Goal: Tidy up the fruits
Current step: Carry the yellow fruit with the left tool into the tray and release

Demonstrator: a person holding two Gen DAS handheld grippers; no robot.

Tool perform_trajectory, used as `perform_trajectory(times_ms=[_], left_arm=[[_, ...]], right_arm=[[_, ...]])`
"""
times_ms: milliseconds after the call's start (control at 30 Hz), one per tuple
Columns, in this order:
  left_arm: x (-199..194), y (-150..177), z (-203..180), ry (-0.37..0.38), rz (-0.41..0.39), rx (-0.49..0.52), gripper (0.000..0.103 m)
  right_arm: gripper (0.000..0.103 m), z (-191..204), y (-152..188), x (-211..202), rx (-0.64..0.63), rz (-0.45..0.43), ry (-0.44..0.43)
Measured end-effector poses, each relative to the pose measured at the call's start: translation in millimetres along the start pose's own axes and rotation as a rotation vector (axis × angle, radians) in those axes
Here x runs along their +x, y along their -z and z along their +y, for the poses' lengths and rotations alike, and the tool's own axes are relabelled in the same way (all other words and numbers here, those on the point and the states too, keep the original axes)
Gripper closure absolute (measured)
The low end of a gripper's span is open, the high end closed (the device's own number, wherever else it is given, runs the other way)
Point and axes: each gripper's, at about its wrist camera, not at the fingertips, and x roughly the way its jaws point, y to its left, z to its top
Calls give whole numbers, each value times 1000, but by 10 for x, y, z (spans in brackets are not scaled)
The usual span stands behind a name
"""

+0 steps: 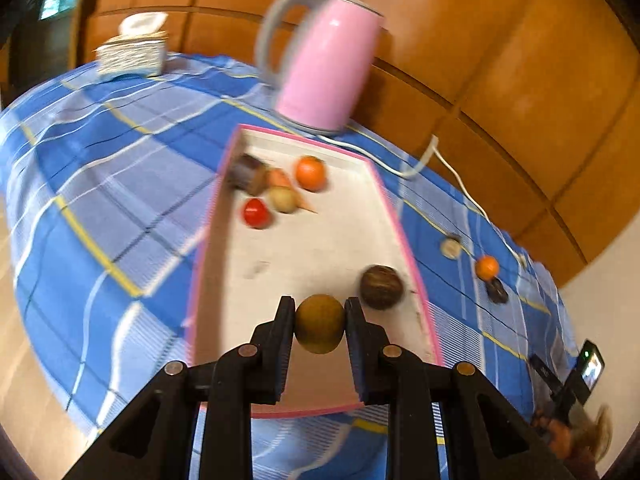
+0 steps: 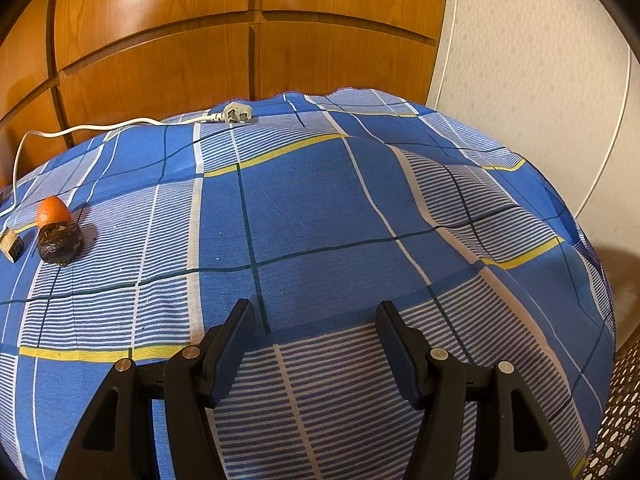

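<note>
Across the table lies my blue checked cloth point(image 2: 312, 216), soft and rumpled, yellow and white lines running to its drooping edges, with glossy wood panels point(image 2: 160, 40) right behind. Plenty of bare cloth sits ahead of my right gripper point(image 2: 316, 312), whose jaws stand apart with nothing between them. On the left view, a smooth pink kettle point(image 1: 324, 68) with a grey handle stands at the far end of a long white tray point(image 1: 320, 240) rimmed in pink. Inside, bunched at the far end: an orange point(image 1: 310, 173), a red fruit point(image 1: 256, 213), a pale one point(image 1: 282, 199) and a dark blurred lump point(image 1: 248, 174). Nearer me rests a round brown fruit point(image 1: 381, 287). My left gripper point(image 1: 320, 322) is clenched on a round olive-green fruit point(image 1: 319, 323) above the tray's near end. Out on the cloth, a small orange point(image 2: 53, 211) touches a wrinkled dark fruit point(image 2: 60, 243).
</note>
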Motion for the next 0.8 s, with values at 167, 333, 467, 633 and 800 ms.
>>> perform_trajectory(times_ms=[167,333,467,633,800], left_arm=[[-26,-31,238,-17,-20,-46,78],[-30,-120,206,-27,-59,-28,78],[19,-197,113,-77,-86,5,78],[101,-236,20,-121,-97,43,78],[226,-258,-21,-158,-84,57,77]], right_arm=[[39,28,0,-1,-9,3,10],[39,45,18,-19,-15,1,18],[39,60,21,-24,-23,-1,27],[39,52,24,-22,-21,-1,24],[39,47,23,-20,-19,0,22]])
